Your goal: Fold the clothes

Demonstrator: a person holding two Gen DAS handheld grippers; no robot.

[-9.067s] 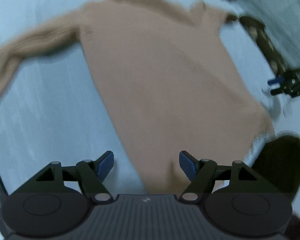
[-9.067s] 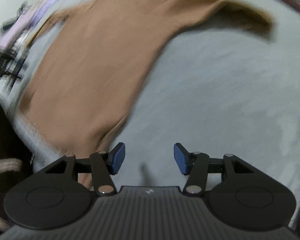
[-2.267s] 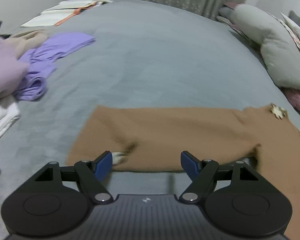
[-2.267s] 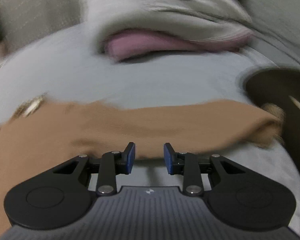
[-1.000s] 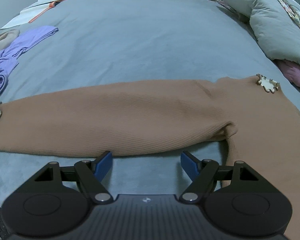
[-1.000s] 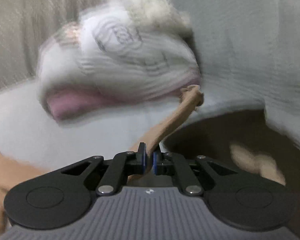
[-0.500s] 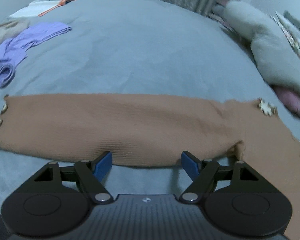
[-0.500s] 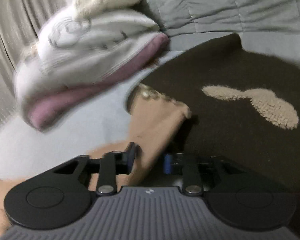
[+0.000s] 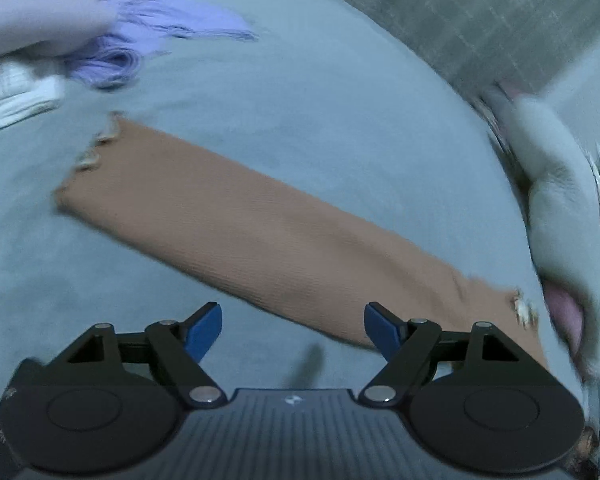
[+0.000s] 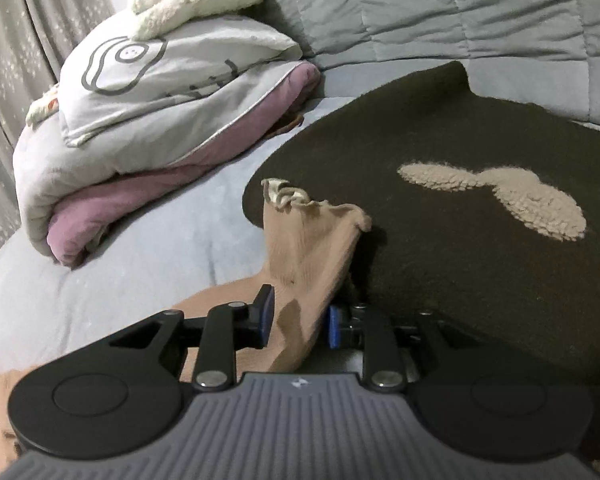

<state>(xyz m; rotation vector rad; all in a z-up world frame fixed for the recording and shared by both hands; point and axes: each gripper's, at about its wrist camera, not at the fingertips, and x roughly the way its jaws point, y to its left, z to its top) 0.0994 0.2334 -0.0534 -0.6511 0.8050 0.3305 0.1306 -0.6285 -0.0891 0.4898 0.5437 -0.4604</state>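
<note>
A: Starting from the left, what is lying before the left gripper [image 9: 293, 326]?

B: Its jaws are standing wide apart and holding nothing. One sleeve [image 9: 240, 232] of the tan sweater is lying flat on the grey-blue bedcover [image 9: 320, 120]. Its long axis is running from the frilled cuff [image 9: 96, 152] at about ten o'clock down to the shoulder at about four o'clock. The sleeve's lower edge is passing just beyond the blue fingertips [image 9: 204, 326].

A: And on the right?

B: The right gripper [image 10: 298, 318] is standing partly open, with the other sleeve [image 10: 308, 256] running up between its pads. I cannot tell if the pads are pressing the cloth. That cuff [image 10: 300, 200] is lying at twelve o'clock, touching the edge of a dark brown fleece blanket [image 10: 460, 240]. A folded grey and pink quilt [image 10: 160, 120] is sitting at ten o'clock.

A: Which hand is nearer for the fold?

B: I am judging that each is near its own sleeve; the left must travel toward ten o'clock to reach its cuff.
</note>
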